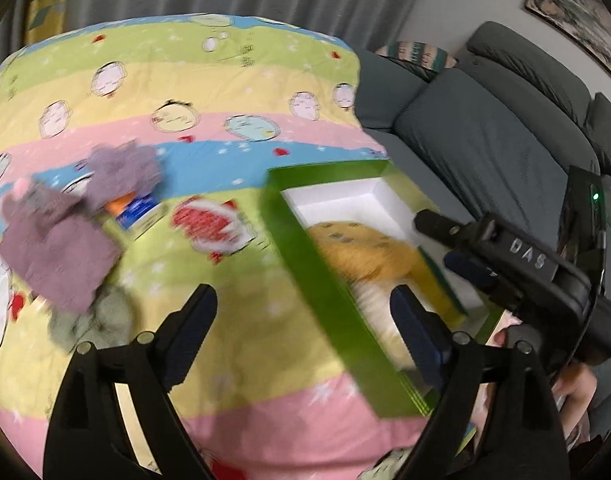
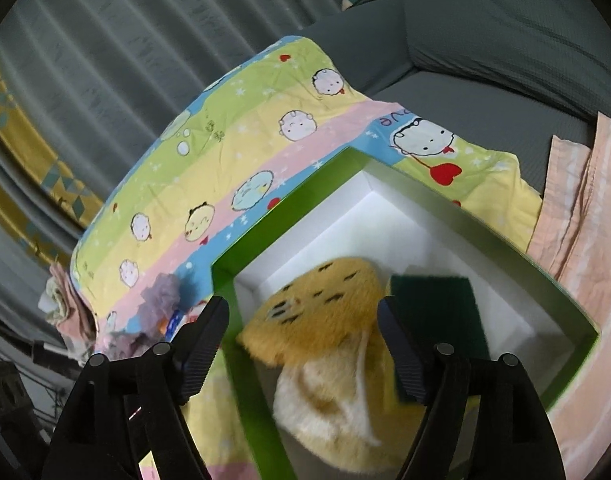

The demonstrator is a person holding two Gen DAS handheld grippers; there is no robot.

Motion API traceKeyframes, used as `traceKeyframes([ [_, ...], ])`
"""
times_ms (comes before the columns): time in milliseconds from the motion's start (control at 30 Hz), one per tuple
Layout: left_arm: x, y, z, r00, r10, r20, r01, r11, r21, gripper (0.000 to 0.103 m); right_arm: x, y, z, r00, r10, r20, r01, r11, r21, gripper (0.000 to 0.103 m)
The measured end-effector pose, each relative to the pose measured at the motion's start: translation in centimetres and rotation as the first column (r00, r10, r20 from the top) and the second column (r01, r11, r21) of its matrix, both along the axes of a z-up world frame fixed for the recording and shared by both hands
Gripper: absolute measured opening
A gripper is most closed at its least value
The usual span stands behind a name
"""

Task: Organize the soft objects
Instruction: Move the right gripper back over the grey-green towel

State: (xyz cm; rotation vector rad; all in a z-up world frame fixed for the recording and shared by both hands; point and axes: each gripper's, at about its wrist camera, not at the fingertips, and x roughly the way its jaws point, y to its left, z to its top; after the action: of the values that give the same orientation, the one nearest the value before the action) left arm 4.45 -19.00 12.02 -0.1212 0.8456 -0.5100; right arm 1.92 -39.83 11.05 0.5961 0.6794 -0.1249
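A grey sofa (image 1: pixel 485 148) fills the 2 o'clock side of the left wrist view, with a framed picture (image 1: pixel 577 12) on the wall above it. Grey pleated curtains (image 2: pixel 105 52) hang at 11 o'clock in the right wrist view, and a yellow patterned cloth (image 2: pixel 21 184) at 9 o'clock.

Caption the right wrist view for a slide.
Open right gripper above a yellow plush lying in the green box on a cartoon quilt.

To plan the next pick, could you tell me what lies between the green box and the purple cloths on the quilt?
In the left wrist view, only bare quilt separates the green box from the purple cloths.
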Motion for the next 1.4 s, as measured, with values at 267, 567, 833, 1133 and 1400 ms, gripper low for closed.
traceKeyframes([
  [267, -2.8, 8.1, -2.1, 0.99, 0.137, -0.02, -0.136, 0.99, 0.028, 0.088, -1.1, 4.5, 0.7, 0.998, 0.066, 0.02, -0.065, 0.995, -0.077, 0.085],
  [567, -5.6, 19.0, -6.0, 0.943, 0.332, -0.04, -0.329, 0.943, 0.055, 0.088, -0.8, 11.0, 0.9, 0.978, 0.205, 0.026, -0.201, 0.973, -0.108, 0.086],
  [833, -5.6, 23.8, -7.6, 0.877, 0.471, -0.098, -0.468, 0.882, 0.05, 0.088, 1.1, 18.5, -2.4, 0.927, 0.365, -0.087, -0.373, 0.922, -0.099, 0.086],
  [1133, -6.3, 25.5, -8.0, 0.853, 0.506, -0.132, -0.503, 0.862, 0.057, 0.088, 5.0, 25.3, -6.5, 0.875, 0.44, -0.2, -0.464, 0.881, -0.094, 0.086],
  [1400, -7.0, 27.2, -8.2, 0.836, 0.533, -0.131, -0.528, 0.846, 0.072, 0.088, 7.6, 29.4, -9.3, 0.877, 0.401, -0.263, -0.46, 0.86, -0.223, 0.085],
])
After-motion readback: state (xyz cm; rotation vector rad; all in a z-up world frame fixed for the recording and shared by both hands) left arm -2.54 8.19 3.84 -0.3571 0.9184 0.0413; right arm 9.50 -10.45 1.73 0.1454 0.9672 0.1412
